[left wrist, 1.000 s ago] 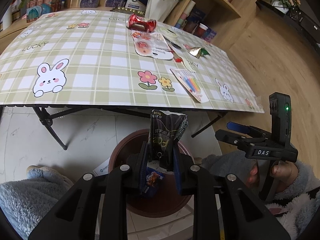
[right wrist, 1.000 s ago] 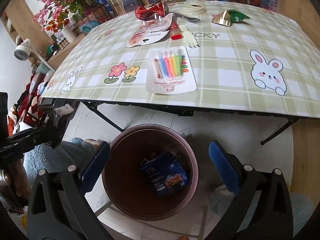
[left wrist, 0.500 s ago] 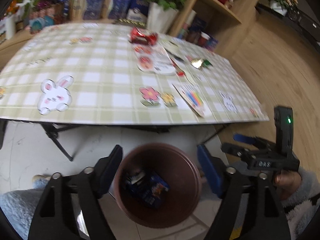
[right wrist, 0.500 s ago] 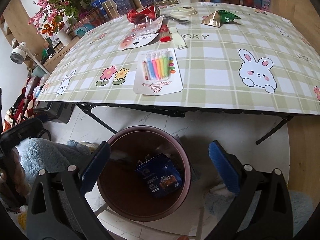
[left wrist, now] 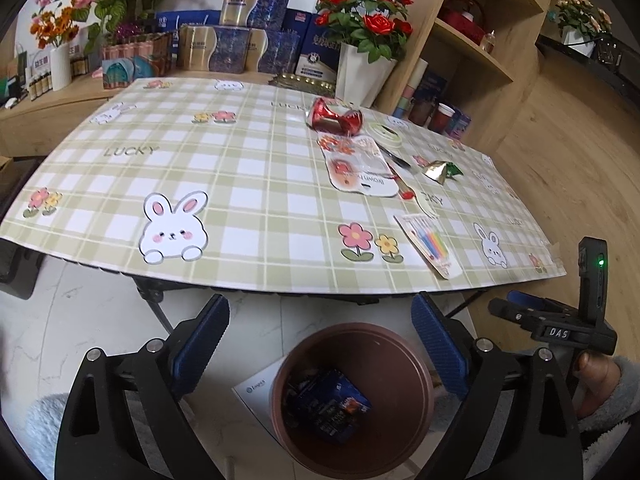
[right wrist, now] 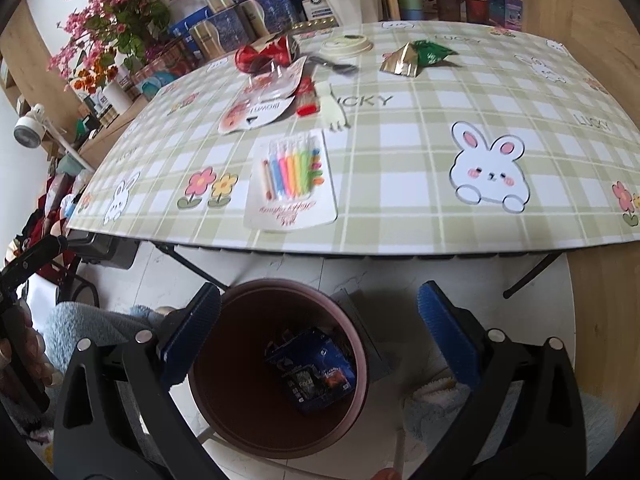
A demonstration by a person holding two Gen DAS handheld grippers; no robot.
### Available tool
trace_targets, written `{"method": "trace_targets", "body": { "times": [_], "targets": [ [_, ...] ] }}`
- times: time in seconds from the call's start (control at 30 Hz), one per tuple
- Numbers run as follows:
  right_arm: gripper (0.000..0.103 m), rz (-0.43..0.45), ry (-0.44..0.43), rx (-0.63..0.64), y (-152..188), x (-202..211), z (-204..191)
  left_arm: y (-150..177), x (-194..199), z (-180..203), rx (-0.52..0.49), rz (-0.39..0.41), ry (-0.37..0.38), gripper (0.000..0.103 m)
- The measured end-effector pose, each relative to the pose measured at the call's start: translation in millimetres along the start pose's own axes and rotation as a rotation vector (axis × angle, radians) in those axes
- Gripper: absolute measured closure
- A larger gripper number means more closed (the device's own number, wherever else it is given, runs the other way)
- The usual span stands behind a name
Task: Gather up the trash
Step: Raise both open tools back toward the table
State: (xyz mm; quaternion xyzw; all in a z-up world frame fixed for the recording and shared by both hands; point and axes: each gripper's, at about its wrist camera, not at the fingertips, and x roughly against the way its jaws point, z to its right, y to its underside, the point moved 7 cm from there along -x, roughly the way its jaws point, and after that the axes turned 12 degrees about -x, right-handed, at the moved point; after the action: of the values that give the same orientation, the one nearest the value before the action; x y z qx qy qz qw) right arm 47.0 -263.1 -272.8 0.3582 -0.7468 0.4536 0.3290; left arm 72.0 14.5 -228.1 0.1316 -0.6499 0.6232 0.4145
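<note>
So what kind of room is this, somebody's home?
Probably a lived-in home room. A folding table in a bunny-print cloth holds party litter such as a birthday candle pack, with a brown bin below, and vases of artificial flowers and gift boxes behind.

Wrappers (left wrist: 326,404) in bin (left wrist: 404,344): print illegible

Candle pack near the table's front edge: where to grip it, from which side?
The candle pack lies flat, so no top-down pinch. Its bottom edge sits almost at the table edge. Come in low from the front with the open right gripper, nudge it to overhang, then pinch the card's bare lower margin, below the candles.
</note>
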Motion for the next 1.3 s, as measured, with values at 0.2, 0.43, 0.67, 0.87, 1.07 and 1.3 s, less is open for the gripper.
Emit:
{"method": "trace_targets", "body": {
  "times": [0.2,0.43,0.67,0.87,1.07,1.3],
  "targets": [
    [0.006,0.027,0.007,-0.012,-17,5,4,-14,0,-6,-0.014,0.02,-0.024,0.013],
    [0.006,0.038,0.066,0.047,-37,3,0,-37,-4,-14,-0.008,0.054,-0.068,0.013],
    [0.006,0.044,0.131,0.106,-48,1,-6,-43,-4,-15,-0.029,0.077,-0.072,0.013],
    [0.006,0.01,0.134,0.112,-44,-14,-15,-45,-4,-20,-0.043,0.091,-0.089,0.013],
    [0.006,-0.013,0.142,0.135,-45,-23,-20,-46,-7,-23,-0.043,0.091,-0.088,0.013],
    [0.007,-0.03,0.143,0.135,-47,-29,-19,-45,-16,-28,-0.035,0.081,-0.082,0.013]
  ]
}}
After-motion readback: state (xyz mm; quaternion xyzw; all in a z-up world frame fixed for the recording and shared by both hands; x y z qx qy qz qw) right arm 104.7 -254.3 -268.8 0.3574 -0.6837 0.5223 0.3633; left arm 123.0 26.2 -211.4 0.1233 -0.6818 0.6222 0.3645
